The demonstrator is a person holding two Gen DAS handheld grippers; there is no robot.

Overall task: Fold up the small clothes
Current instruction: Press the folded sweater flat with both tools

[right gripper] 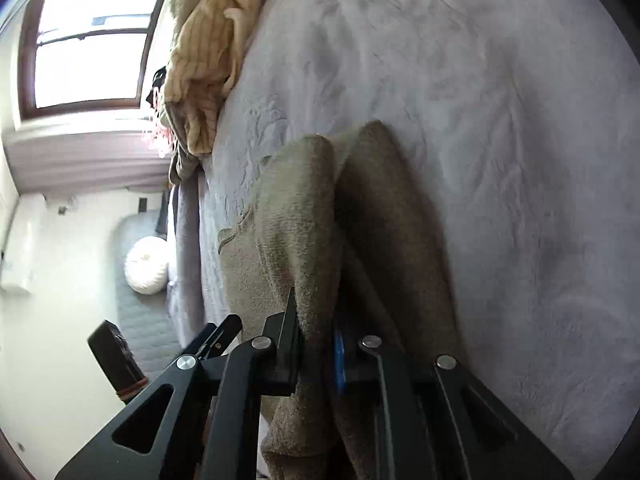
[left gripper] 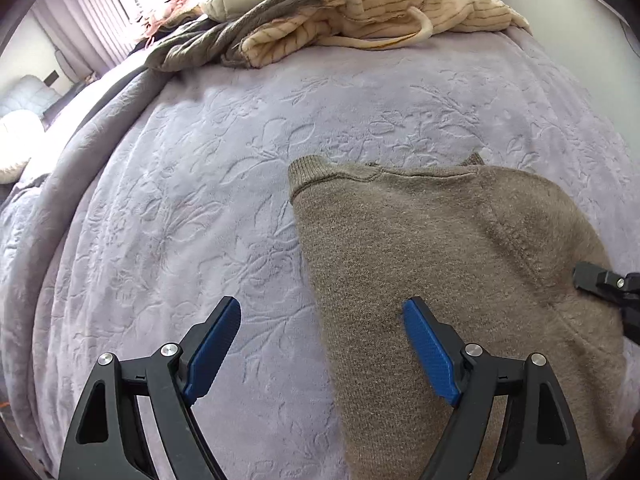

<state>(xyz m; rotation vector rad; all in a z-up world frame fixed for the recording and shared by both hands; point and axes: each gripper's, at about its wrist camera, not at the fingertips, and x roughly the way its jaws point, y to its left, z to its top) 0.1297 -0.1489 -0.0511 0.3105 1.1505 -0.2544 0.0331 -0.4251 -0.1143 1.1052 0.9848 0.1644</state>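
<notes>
A small taupe knit sweater (left gripper: 440, 248) lies on the lavender bedspread (left gripper: 200, 200), partly folded, with its ribbed cuff at the upper left. My left gripper (left gripper: 322, 320) is open and empty; its right blue pad rests over the sweater's left edge, its left pad over the bedspread. My right gripper (right gripper: 316, 344) is shut on a raised fold of the sweater (right gripper: 304, 208) and holds it up off the bedspread (right gripper: 480, 160). The right gripper also shows at the right edge of the left wrist view (left gripper: 604, 284).
A pile of other clothes, cream striped and grey (left gripper: 320, 12), lies at the far end of the bed; it also shows in the right wrist view (right gripper: 208, 64). The bed's left edge drops off beside a window (right gripper: 88, 48) and a white cushion (right gripper: 146, 266).
</notes>
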